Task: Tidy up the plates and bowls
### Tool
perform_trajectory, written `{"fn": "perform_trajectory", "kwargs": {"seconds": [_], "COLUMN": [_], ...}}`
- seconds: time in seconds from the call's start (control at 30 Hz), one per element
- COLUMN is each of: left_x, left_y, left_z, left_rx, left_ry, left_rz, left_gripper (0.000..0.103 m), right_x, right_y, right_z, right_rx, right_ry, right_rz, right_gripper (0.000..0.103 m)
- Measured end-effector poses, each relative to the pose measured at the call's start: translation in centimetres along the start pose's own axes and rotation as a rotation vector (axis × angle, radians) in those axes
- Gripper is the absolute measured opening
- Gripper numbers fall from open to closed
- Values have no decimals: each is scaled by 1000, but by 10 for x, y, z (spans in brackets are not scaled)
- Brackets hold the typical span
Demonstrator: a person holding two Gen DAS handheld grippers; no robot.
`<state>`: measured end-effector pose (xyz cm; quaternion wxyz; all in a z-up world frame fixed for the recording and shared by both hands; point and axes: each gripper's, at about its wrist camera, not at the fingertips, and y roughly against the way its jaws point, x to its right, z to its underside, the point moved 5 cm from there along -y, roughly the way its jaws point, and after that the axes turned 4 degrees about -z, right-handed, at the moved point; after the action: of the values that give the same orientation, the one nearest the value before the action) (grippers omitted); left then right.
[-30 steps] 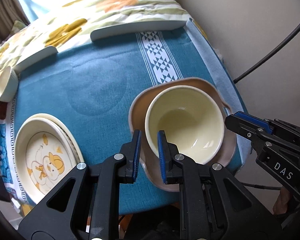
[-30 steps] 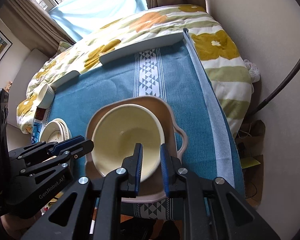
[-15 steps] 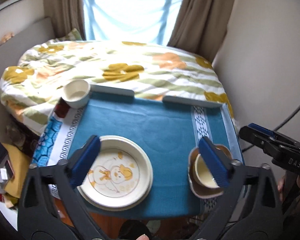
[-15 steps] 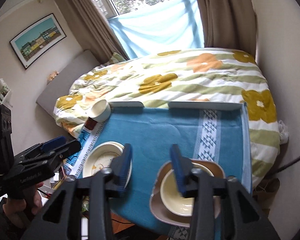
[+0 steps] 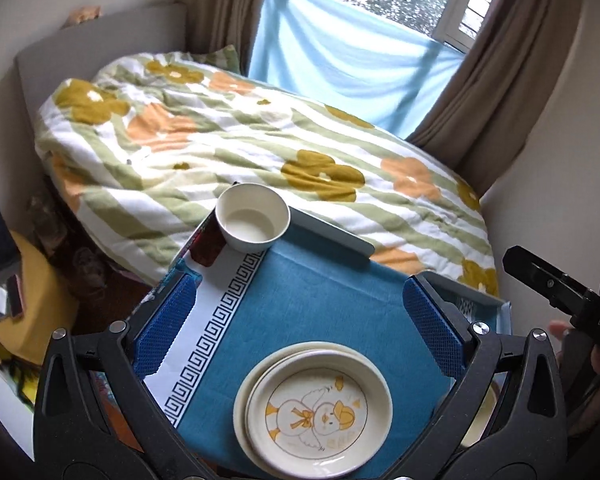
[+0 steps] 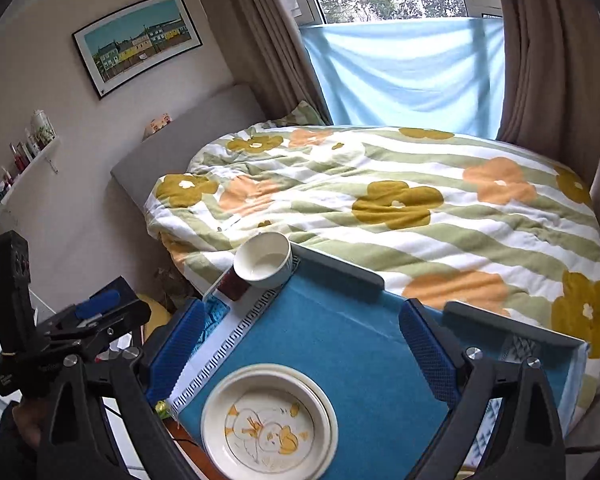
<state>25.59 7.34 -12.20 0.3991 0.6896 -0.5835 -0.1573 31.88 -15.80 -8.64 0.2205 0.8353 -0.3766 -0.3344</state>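
A stack of cream plates (image 5: 316, 408), the top one printed with a duck, lies at the near edge of the blue-clothed table (image 5: 320, 300). A small white bowl (image 5: 253, 218) stands empty at the table's far left corner. My left gripper (image 5: 300, 324) hangs above the table, open wide, with nothing in it. In the right wrist view the duck plates (image 6: 268, 420) lie below my right gripper (image 6: 302, 350). Its jaws are opening and nothing is between them. The white bowl (image 6: 264, 260) sits beyond. A pale sliver of the cream bowl (image 5: 482, 412) shows behind the left gripper's right finger.
A bed with a flowered duvet (image 6: 380, 208) lies just behind the table. Grey raised rails (image 5: 332, 236) edge the table's far side. Each gripper shows in the other's view: the right gripper (image 5: 560, 292) at the right, the left gripper (image 6: 100, 312) at the left. Clutter lies on the floor (image 5: 16, 296) to the left.
Both grippers were shut beside the cream bowl in the brown dish; both have opened, risen and drawn back. The views have swung left onto the duck plates and white bowl.
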Motion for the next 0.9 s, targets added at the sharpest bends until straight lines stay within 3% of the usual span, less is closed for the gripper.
{"fn": "perform_trajectory", "kwargs": {"seconds": [0.27,0.33,0.37,0.43,0.5,0.57,0.73,0.8,0.83,0.9], "left_x": [-61,-72,-76,-82,-85,-88,-101,-106,-110,-115], "left_y": [-117,-148,-163,-191,-217,-236,-265,-272,-273,-275], "left_z": [-25,-27,-27,-27,-26,-25,-27,-26,-25,-23], "left_rx": [-163,-208,-231,-280,-330,-356,-385,-393,-398,-399], "left_ry": [174,199,210,222,232,241,239,235,237,251], "left_rz": [56,67,78,102,122,129,110,92,84,89], "left_gripper": [101,95,91,70,60,54,38,30,22,20], "right_x": [12,18,21,24,26,28,27,26,26,27], "right_y": [-148,-179,-195,-222,-246,-264,-296,-303,-306,-309], "right_z": [-16,-15,-13,-8,-3,2,8,9,10,12], "right_rx": [-213,-249,-270,-312,-350,-376,-408,-415,-421,-421], "right_ry": [-145,-189,-212,-247,-273,-294,-318,-324,-329,-337], "right_rz": [-60,-77,-85,-96,-99,-108,-105,-108,-110,-105], "right_gripper": [96,96,93,82,74,64,53,43,33,25]}}
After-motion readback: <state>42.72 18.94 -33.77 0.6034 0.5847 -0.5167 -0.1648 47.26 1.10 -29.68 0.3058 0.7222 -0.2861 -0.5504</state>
